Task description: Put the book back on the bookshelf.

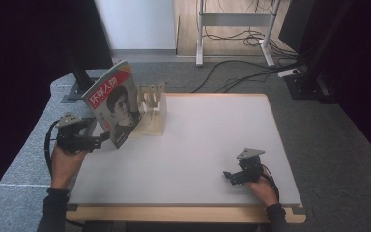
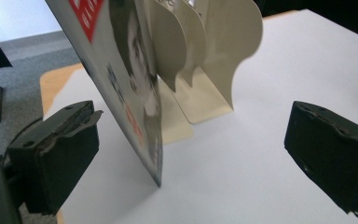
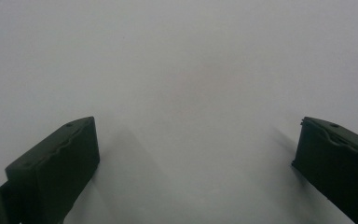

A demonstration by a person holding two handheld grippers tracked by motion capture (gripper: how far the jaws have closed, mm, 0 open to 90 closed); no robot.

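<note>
A magazine (image 1: pixel 116 104) with a portrait and a red title on its cover stands on its lower edge at the table's back left, leaning against a cream metal book rack (image 1: pixel 153 112). My left gripper (image 1: pixel 101 140) is at the table's left edge, level, jaws wide open. In the left gripper view the magazine (image 2: pixel 130 84) stands between the jaws, nearer the left one, with neither pad touching it; the rack (image 2: pixel 214 56) is behind it. My right gripper (image 1: pixel 229 176) rests near the front right of the white table (image 1: pixel 198 140), open and with nothing in it (image 3: pixel 196 158).
Grey carpet surrounds the table. A black stand (image 1: pixel 79 77) rises behind the left corner. Farther back are a white desk frame (image 1: pixel 200 34) and loose cables (image 1: pixel 241 72) on the floor. Dark curtains hang on both sides.
</note>
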